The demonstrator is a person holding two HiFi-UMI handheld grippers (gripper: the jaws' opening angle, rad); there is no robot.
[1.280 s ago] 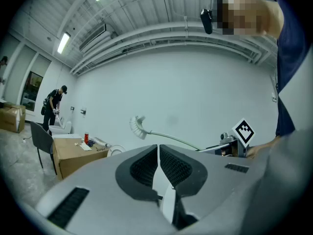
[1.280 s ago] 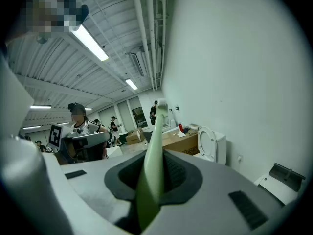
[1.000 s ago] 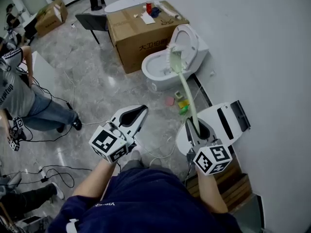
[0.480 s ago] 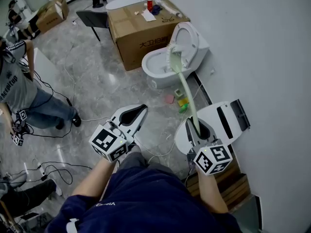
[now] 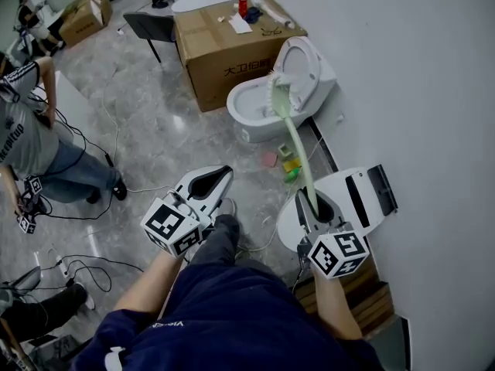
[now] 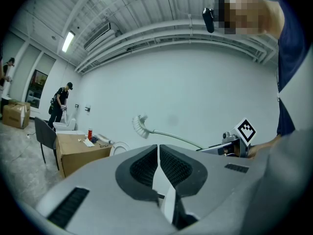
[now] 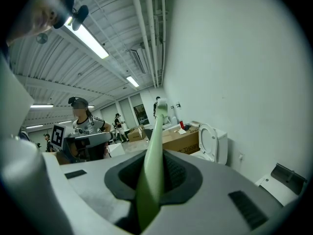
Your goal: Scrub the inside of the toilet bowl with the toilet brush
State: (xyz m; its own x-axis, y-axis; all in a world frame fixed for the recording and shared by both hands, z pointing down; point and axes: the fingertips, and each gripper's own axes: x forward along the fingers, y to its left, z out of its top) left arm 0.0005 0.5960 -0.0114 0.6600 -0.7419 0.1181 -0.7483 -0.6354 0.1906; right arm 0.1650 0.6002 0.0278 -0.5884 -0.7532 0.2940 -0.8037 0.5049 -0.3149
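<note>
The right gripper has its jaws closed on the green handle of the toilet brush. The brush points toward the far toilet bowl, with the bristle head lifted in the air and, as I judge, not inside the bowl. The left gripper is at the left, jaws together on nothing. So the brush is in hand, but the scrubbing seems not yet begun.

This is looking like a workshop or test hall rather than a bathroom: a toilet is standing on an open polished stone floor beside a cardboard box, cables are trailing past a person, and strip lights are glowing under exposed pipes.
</note>
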